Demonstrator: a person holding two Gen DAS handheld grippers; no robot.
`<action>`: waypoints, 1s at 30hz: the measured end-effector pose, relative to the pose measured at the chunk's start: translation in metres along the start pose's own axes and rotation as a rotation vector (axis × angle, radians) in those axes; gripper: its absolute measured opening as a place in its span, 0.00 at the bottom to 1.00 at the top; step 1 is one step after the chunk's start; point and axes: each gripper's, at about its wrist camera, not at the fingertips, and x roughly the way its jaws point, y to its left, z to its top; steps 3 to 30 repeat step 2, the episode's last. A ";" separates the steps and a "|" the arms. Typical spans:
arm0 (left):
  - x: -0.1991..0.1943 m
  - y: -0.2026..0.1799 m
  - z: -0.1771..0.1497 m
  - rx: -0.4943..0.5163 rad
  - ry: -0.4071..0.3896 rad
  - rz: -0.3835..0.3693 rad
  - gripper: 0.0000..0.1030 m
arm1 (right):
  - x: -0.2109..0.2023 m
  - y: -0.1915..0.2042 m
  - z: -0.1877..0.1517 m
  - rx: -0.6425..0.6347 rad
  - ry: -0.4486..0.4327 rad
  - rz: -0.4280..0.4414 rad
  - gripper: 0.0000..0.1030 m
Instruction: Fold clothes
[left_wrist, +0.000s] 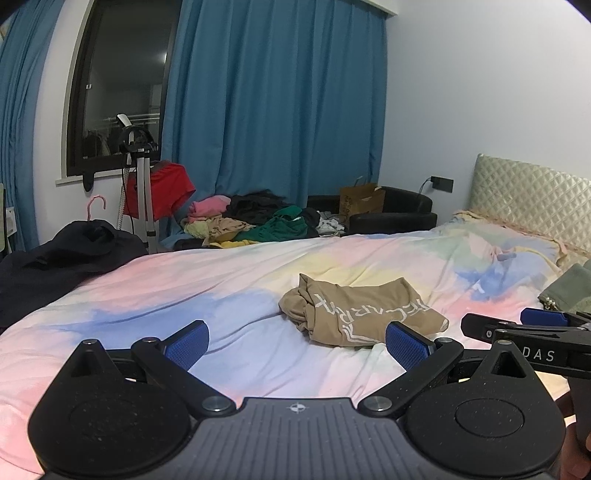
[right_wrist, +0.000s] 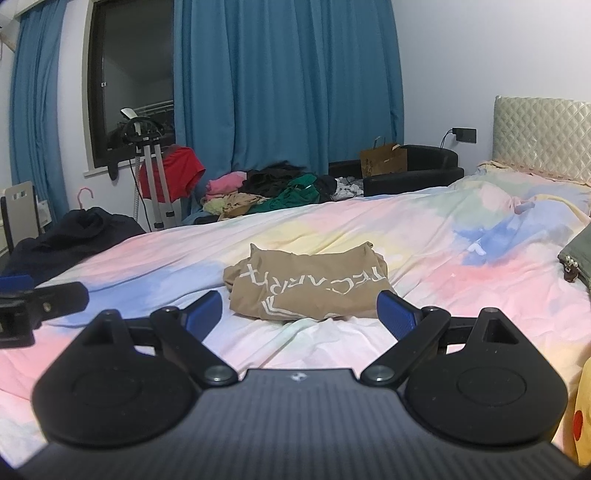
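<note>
Spreading wide under everything, the pastel bed cover (right_wrist: 424, 236) is serving as my folding surface. I am keeping the tan shirt (right_wrist: 310, 284) lying bundled at its middle, printed side up, within easy reach. I am holding the left gripper (left_wrist: 295, 341) and right gripper (right_wrist: 299, 314) released just short of it, both empty.

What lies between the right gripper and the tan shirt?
Only bare pastel bedsheet separates the right gripper from the tan shirt, shown in the right wrist view.
</note>
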 end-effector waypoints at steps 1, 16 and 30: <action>-0.001 0.000 0.000 0.002 0.000 0.000 1.00 | 0.000 0.000 0.000 0.001 0.001 0.001 0.90; -0.001 0.000 -0.001 0.002 0.001 0.000 1.00 | 0.000 0.000 0.000 0.000 0.001 0.001 0.90; -0.001 0.000 -0.001 0.002 0.001 0.000 1.00 | 0.000 0.000 0.000 0.000 0.001 0.001 0.90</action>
